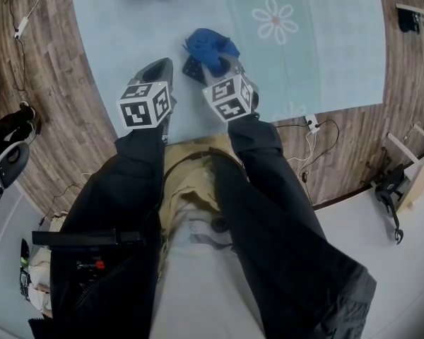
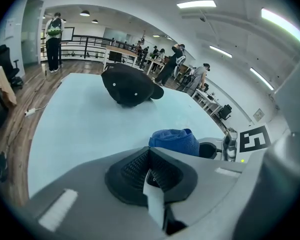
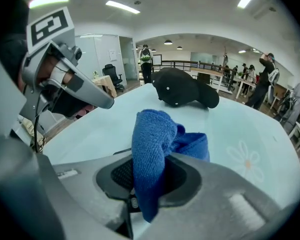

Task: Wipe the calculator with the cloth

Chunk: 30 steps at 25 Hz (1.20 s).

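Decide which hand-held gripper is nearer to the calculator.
Right. The right hand-held gripper, shut on the blue cloth, is directly beside the calculator at its right edge. The left hand-held gripper, shut and empty, sits apart to the calculator's left.

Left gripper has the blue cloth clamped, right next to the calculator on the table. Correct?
No: the right gripper has the blue cloth clamped, as the right gripper view shows; the left gripper is shut on nothing. The cloth is next to the calculator on the table.
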Available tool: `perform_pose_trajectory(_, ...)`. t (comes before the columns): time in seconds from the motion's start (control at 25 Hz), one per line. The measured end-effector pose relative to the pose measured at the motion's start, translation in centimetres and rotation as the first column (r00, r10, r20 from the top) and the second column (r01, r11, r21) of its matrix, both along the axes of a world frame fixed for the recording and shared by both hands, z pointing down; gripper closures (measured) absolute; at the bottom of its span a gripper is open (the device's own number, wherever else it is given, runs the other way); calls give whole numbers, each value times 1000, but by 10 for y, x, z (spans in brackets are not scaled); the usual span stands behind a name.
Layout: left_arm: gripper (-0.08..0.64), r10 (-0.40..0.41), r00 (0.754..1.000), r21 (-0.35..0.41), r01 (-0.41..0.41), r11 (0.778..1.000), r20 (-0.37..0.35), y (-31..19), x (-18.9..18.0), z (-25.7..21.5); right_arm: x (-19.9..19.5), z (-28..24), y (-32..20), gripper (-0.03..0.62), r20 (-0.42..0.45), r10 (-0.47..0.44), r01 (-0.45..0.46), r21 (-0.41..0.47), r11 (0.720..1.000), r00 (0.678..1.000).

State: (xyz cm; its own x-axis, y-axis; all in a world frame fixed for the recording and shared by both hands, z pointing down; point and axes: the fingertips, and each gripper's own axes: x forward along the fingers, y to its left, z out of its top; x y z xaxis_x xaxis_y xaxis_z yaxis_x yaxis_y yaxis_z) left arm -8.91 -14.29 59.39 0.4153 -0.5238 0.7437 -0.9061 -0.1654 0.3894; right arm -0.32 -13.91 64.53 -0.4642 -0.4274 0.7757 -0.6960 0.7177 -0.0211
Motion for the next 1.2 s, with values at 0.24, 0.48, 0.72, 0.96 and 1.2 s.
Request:
perform_pose_trajectory(0.24,565,-9,1000,0,9,1000,0,3,-7,2,-9,4,11,499,21,-3,3,-25,1000,1000)
perform_pose_trajectory(0.48,565,-10,1000,-5,10,1000,2,4,-9,6,-15,10,19,499,47,-23,26,-58,998,999)
perform_pose_trajectory(0.72,565,-10,1000,-11,10,1000,3,7,-15,10,-32,20,39,500,83,-57,66,-117,991,995)
perform_pose_trajectory(0.96,565,-15,1000,-15,15,1000,5,7,-17,12,-42,21,56,500,147,-50,76,-175,982,988)
perform_pose_trajectory(1.2,565,-41,999,-9,41,999,12,5,-29,12,-21,-18,43,500,260,79,-37,-164,986,962)
